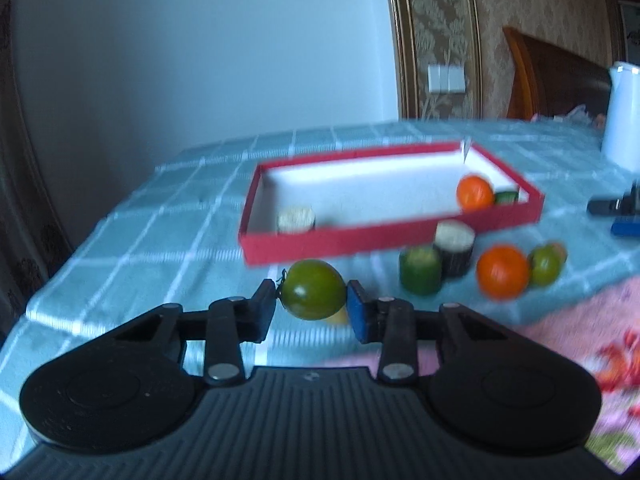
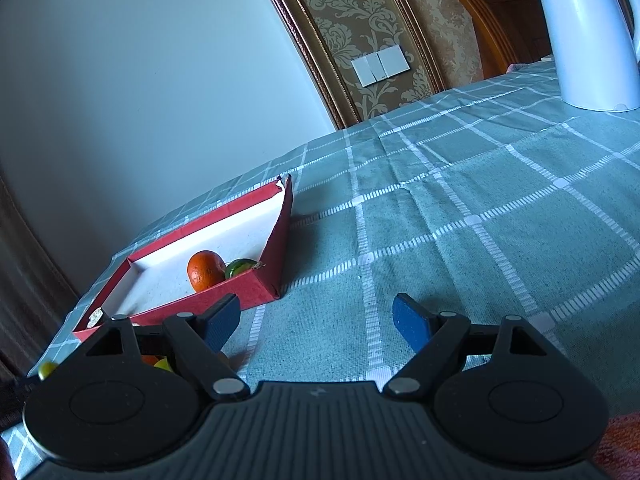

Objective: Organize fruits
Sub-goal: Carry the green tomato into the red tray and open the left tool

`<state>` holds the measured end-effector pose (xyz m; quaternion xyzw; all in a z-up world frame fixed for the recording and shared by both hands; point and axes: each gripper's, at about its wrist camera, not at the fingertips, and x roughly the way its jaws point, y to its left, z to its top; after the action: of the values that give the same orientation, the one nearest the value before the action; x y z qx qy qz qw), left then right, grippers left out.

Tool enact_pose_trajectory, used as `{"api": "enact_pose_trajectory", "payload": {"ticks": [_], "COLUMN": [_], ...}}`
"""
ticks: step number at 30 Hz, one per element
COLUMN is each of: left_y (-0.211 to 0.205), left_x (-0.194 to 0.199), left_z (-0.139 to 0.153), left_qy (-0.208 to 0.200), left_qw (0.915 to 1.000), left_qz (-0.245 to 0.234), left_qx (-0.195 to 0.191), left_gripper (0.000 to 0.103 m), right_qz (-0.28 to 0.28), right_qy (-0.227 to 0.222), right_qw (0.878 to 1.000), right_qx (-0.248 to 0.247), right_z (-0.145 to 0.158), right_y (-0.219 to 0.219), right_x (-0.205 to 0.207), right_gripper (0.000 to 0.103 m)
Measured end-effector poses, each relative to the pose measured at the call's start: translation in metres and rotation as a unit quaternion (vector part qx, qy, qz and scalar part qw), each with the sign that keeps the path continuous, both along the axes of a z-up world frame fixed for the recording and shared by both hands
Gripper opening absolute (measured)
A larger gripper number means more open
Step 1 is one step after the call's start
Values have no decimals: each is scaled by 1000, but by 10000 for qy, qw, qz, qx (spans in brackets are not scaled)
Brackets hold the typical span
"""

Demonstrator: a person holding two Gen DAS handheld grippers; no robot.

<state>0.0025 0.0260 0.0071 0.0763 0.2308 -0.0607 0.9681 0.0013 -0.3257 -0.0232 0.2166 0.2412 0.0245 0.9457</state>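
My left gripper (image 1: 311, 312) is shut on a green tomato (image 1: 312, 295), held just above the cloth in front of the red tray (image 1: 352, 240). The tray holds an orange (image 1: 475, 193), a green fruit (image 1: 506, 197) and a pale cut piece (image 1: 296, 219). On the cloth to the right lie a green piece (image 1: 421, 276), a dark cut piece (image 1: 454, 247), an orange (image 1: 503, 272) and another green tomato (image 1: 545, 265). My right gripper (image 2: 316, 322) is open and empty over bare cloth, right of the tray (image 2: 256, 292), where the orange (image 2: 206, 270) shows.
A white kettle (image 2: 588, 36) stands at the table's far right; it also shows in the left wrist view (image 1: 624, 116). A pink floral cloth (image 1: 580, 340) lies at the near right. The table's left edge drops off beside the tray. A small yellow thing (image 1: 338, 317) lies under the held tomato.
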Motion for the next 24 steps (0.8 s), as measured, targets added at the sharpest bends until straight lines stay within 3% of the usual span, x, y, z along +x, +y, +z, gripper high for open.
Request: {"api": "enact_pose_trajectory", "payload": {"ticks": [5, 16, 17, 19, 24], "left_y": [-20, -43, -42, -39, -25], "left_x": [34, 98, 101, 100, 72], "left_z": [11, -3, -4, -6, 7], "left_qy": [-13, 122, 120, 14, -332], "left_qw": [10000, 9998, 9996, 9990, 9986], "left_qz": [-71, 142, 222, 392, 405], "left_qx": [1, 81, 121, 196, 87], "left_gripper": [36, 38, 41, 69, 72], "right_qz": [10, 78, 85, 87, 82], "right_qy": [9, 65, 72, 74, 75], "right_qw": [10000, 9999, 9999, 9998, 9998], "right_qx": [36, 125, 131, 143, 139], "right_z": [0, -1, -1, -2, -1], "right_y": [-1, -2, -3, -3, -3], "right_x": [0, 2, 3, 3, 3], "right_gripper": [84, 84, 84, 84, 84]}}
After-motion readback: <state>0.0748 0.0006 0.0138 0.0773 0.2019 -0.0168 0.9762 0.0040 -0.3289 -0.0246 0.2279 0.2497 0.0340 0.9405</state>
